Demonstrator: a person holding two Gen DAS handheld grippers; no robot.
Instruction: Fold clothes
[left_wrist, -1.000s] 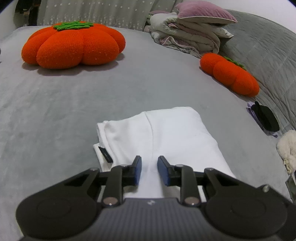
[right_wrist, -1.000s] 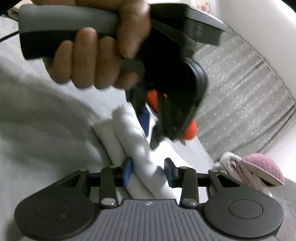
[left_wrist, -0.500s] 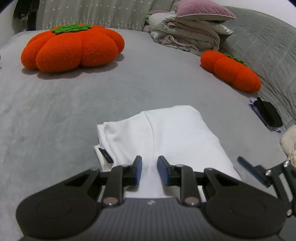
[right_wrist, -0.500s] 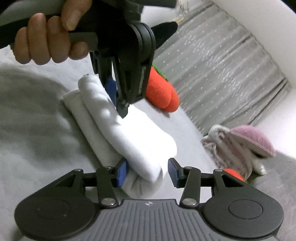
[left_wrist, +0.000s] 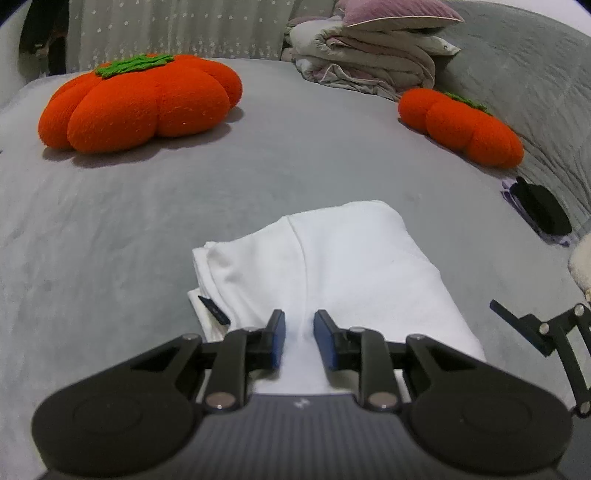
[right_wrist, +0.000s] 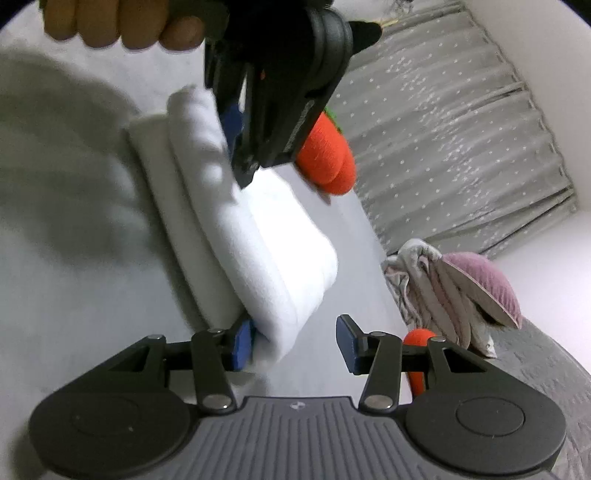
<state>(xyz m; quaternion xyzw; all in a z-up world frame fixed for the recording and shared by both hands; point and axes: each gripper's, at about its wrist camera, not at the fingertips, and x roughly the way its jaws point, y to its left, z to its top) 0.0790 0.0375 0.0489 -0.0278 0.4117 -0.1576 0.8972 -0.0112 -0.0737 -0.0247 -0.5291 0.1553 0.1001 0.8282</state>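
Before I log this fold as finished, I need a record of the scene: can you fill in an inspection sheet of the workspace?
Surface: grey bedspread, soft, mostly bare around the work.
Job's things: white garment folded into a compact bundle, lying flat.
Clutter: large orange pumpkin cushion far left; small orange pumpkin cushion far right; stack of folded bedding with a purple pillow on top; black item at the right edge.
Grippers: left gripper over the near edge, fingers narrowly apart, grip unclear; right gripper has just been opening, one finger against the bundle's end, the other clear.
Cables: nothing seen.
Surroundings: dotted grey curtain, white wall.
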